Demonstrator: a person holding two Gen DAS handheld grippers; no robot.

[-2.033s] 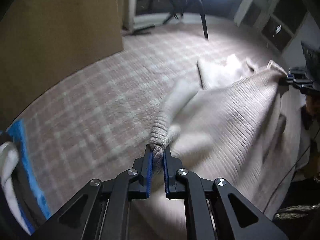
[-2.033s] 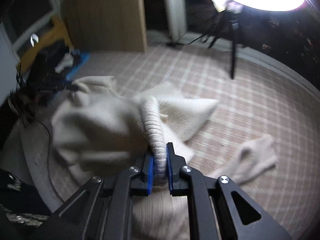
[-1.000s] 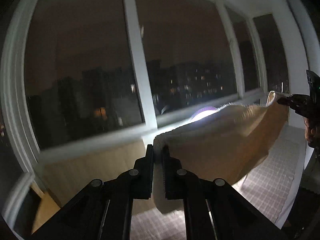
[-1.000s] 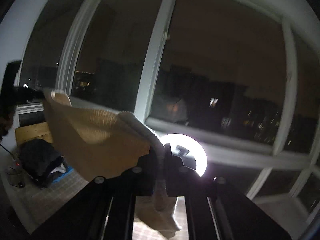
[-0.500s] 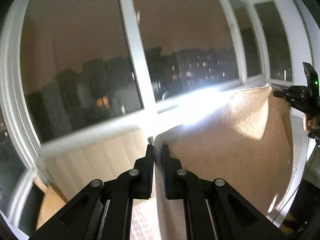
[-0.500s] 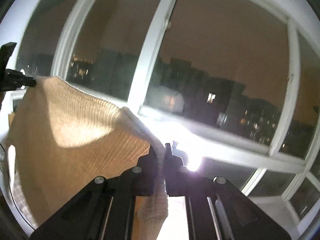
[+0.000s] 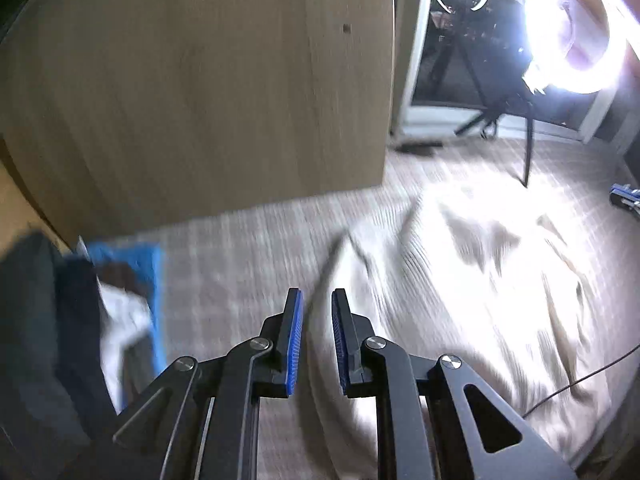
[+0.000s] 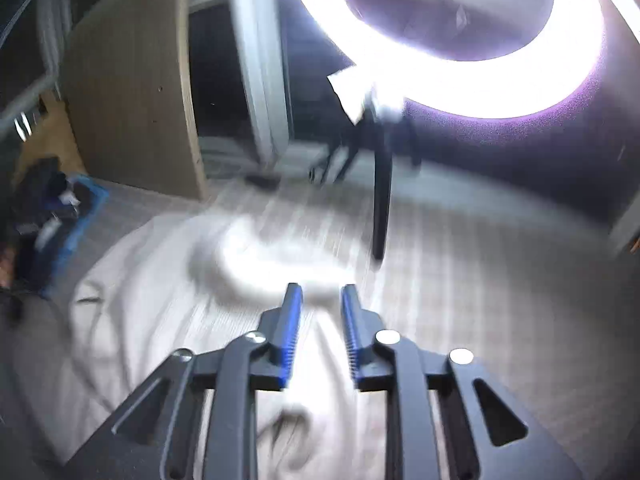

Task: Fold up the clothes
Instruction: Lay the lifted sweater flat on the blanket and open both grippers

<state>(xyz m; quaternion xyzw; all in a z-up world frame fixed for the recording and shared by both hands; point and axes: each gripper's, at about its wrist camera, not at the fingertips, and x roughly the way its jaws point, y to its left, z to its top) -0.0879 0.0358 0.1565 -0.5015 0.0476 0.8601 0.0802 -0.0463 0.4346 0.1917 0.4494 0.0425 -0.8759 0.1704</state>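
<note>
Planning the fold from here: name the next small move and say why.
Probably bring the left tool down onto the sweater's near edge and close. Both tools stand open, the right tool too, and the sweater lies rumpled on the checked cover, unfolded.

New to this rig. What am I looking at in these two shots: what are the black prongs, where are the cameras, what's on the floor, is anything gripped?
There is no robot arm here: a person holds a two-finger gripper in each hand, and each gripper carries a fisheye camera looking forward along its fingers. The black prongs with blue pads are those fingers.

One picture is from the left gripper, the other from the right gripper. Both pictures are blurred by motion.

On the checked floor covering lies a cream knitted sweater, spread out but wrinkled. Both grippers have their jaws apart over it, and nothing sits between the pads, so nothing is held.

Around it: a wooden cabinet, a bright ring light on a tripod, and a dark pile with something blue at the left. The small blue-tipped thing at the far right of the left view is probably the other gripper.
</note>
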